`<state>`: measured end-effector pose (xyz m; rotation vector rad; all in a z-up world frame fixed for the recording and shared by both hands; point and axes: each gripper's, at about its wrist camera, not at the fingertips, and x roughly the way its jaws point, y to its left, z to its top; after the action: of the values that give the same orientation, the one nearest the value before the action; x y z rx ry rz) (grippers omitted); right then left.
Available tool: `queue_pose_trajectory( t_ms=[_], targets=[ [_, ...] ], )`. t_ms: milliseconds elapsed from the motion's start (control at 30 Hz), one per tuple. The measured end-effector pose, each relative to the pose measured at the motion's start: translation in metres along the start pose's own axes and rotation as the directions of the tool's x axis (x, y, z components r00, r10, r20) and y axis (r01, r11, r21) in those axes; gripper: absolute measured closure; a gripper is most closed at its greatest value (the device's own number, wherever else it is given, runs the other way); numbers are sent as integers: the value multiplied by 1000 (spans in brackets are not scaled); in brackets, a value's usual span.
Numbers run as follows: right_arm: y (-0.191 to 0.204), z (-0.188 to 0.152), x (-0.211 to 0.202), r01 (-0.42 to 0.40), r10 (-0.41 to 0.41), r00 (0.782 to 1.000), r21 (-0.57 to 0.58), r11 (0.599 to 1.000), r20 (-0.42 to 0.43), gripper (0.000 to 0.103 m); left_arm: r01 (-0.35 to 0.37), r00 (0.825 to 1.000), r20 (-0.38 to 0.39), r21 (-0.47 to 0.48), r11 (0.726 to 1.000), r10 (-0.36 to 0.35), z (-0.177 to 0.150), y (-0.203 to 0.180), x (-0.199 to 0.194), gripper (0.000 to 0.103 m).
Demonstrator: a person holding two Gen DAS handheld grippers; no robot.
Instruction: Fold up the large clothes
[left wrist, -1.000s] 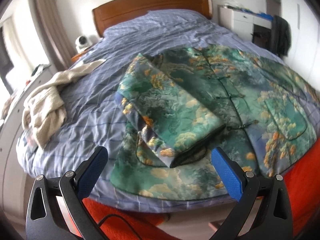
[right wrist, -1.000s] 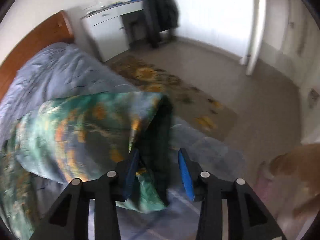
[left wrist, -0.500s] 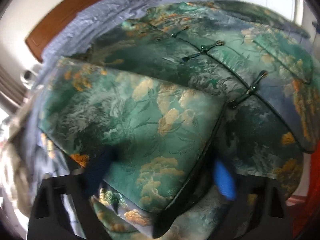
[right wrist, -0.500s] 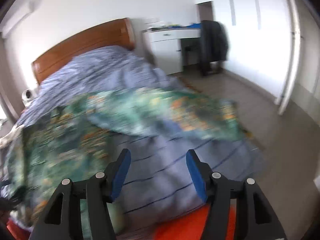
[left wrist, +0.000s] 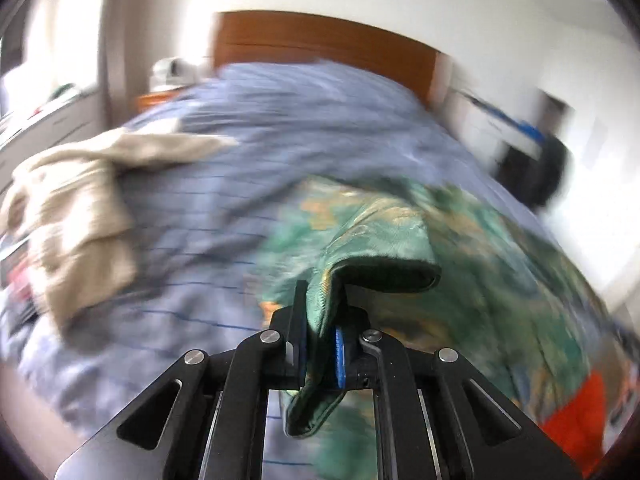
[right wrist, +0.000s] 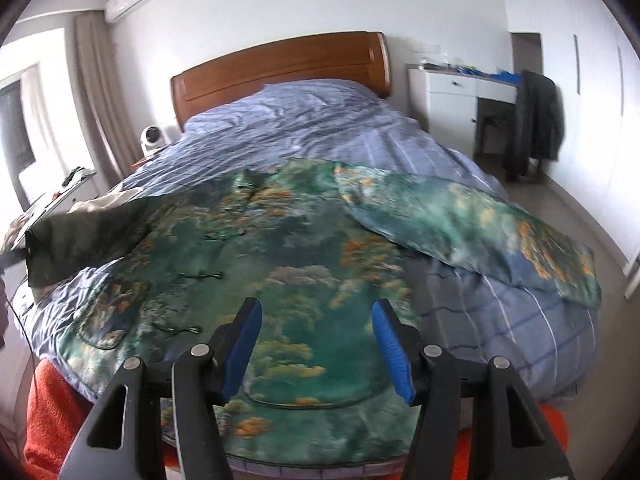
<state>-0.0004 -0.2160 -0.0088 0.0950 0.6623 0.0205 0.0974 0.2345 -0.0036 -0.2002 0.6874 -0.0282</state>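
A large green floral jacket [right wrist: 280,248] lies front-up across the foot of the bed. Its right sleeve [right wrist: 472,224] lies spread out to the right. Its left sleeve [right wrist: 76,228] is lifted off the bed at the left. My left gripper [left wrist: 322,344] is shut on that sleeve's dark-lined cuff [left wrist: 384,276] and holds it up above the jacket [left wrist: 480,264]. My right gripper [right wrist: 316,348] is open and empty, hovering over the jacket's lower hem.
The bed has a blue striped cover [right wrist: 320,128] and a wooden headboard [right wrist: 280,68]. A cream garment [left wrist: 76,200] lies crumpled on the bed's left side. An orange cloth [right wrist: 52,412] hangs at the bed's foot. A white desk [right wrist: 452,96] stands at the right.
My left gripper has closed on the folded left sleeve's cuff and lifted it. My right gripper has let go of the right sleeve, opened and pulled back to the jacket's hem.
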Motion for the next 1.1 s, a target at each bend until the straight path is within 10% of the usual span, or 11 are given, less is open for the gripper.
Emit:
queue_pose_trajectory(
  t_ms=[233,400,567,667,733,1000,1100],
  targets=[
    [21,5,8,-48,47,999,-35,998,-16,44,-286,958,-82,-290,913,274,-11,134,24,86],
    [22,6,7,-38,37,999,-52,998,-19,44,-418,908,-148,-373,829,391,-32,165,29,83],
    [3,-1,17,11,-15,997,-40,999,-80,34,-313,948,-160,-321,894,275,-52,121,28,44],
    [-20,-6,30,46,-51,988,-38,998,-144,34,-122,974,-213,-191,974,80,-66,60,39,29],
    [-42,-8,38,83,-87,979,-33,996,-185,34,-3,961,-273,-125,992,-32,-82,22,51,26],
    [-113,-31,74,-5,46,917,102,995,-396,34,163,874,-460,-28,986,-158,-121,-46,107,29],
    [-115,-45,87,-58,116,888,141,988,-446,34,219,857,-464,-71,973,-226,-124,-49,106,73]
  ],
)
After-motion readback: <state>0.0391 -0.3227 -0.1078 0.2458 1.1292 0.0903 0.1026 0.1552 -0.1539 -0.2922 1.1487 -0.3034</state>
